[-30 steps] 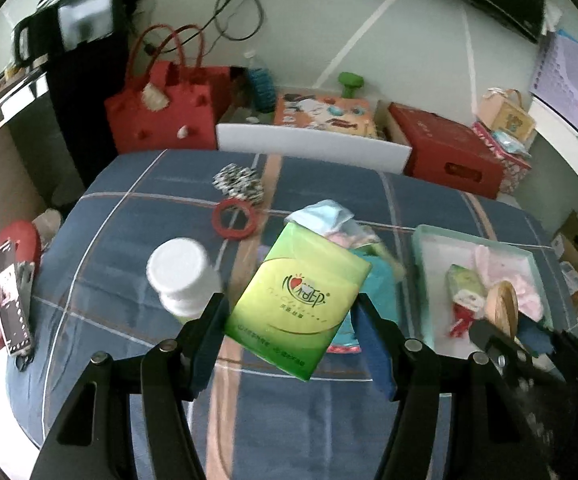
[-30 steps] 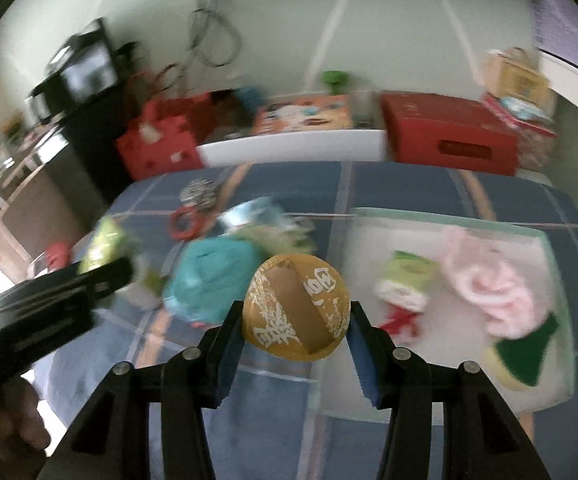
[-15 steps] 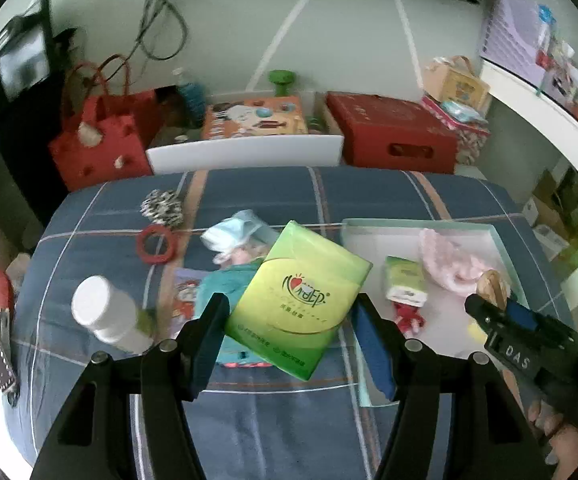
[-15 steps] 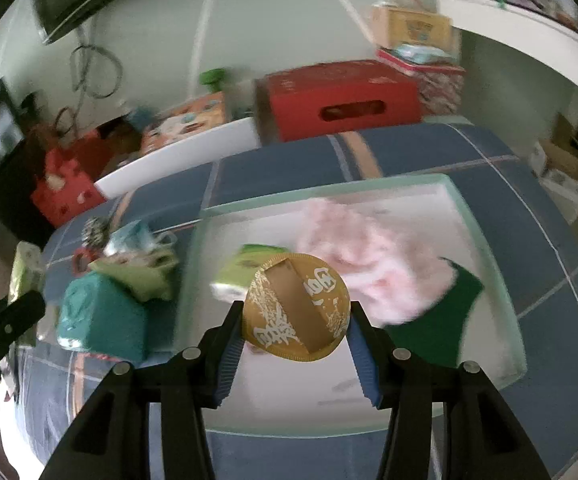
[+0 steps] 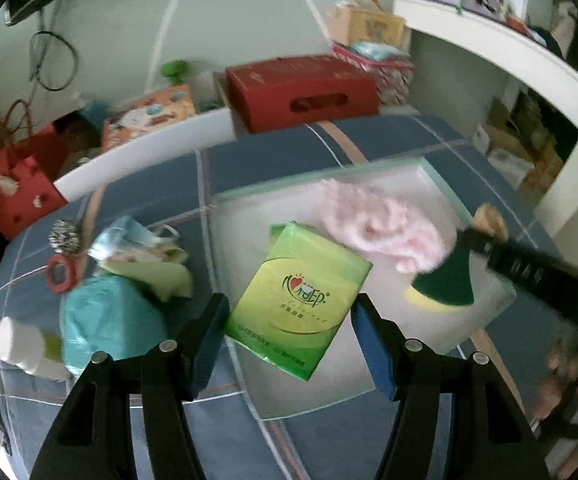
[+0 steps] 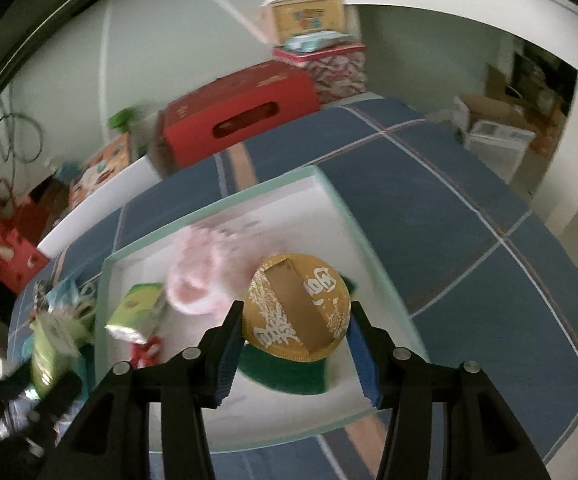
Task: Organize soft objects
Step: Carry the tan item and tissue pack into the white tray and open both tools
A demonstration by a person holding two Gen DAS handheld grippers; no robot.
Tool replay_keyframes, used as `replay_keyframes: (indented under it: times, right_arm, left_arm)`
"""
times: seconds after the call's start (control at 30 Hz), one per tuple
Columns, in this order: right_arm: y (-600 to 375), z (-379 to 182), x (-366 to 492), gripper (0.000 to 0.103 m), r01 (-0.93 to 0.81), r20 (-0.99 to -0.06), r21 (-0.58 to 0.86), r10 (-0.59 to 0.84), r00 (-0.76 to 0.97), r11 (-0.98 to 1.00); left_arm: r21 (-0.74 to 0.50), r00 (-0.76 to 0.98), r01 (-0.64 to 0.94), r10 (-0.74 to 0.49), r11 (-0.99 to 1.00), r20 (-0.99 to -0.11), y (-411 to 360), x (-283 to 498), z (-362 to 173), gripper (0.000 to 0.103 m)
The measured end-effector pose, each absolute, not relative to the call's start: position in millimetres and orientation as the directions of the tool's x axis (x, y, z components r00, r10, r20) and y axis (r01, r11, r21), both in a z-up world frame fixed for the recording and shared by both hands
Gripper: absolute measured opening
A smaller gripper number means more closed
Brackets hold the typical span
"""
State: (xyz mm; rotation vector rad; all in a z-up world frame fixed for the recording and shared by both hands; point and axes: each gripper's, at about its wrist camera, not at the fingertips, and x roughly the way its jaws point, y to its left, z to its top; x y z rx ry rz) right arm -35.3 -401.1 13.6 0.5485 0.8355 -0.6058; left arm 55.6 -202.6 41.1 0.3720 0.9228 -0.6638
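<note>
Now my left gripper (image 5: 289, 324) is clenched on a green tissue pack (image 5: 299, 304), and it hangs over the near left part of the white tray (image 5: 429, 172), which lies on the blue checked bed (image 5: 149, 172). The long axis of the pack runs slanted, from the near side up toward the far left. My right gripper (image 6: 295, 338) grips a round golden pouch (image 6: 295, 306) above the near right part of the same tray, over the green sponge (image 6: 281, 372). A pink fluffy cloth (image 5: 381, 228) and a small green packet (image 6: 137, 312) already lie inside. I judge both loads only need to go straight down; the left one is nearer to free tray floor.
</note>
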Motion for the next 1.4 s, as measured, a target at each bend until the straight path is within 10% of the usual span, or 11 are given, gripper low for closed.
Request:
replay_keyframes:
  times: [1.4]
  right_arm:
    - [-408.2, -18.9, -30.9, 0.054, 0.706, -0.869, 0.130, -0.262, 0.419, 0.697]
  left_arm:
    - [-0.027, 0.303, 0.668, -0.306, 0.744, -0.903, -214.4, 66.6, -18.9, 0.069]
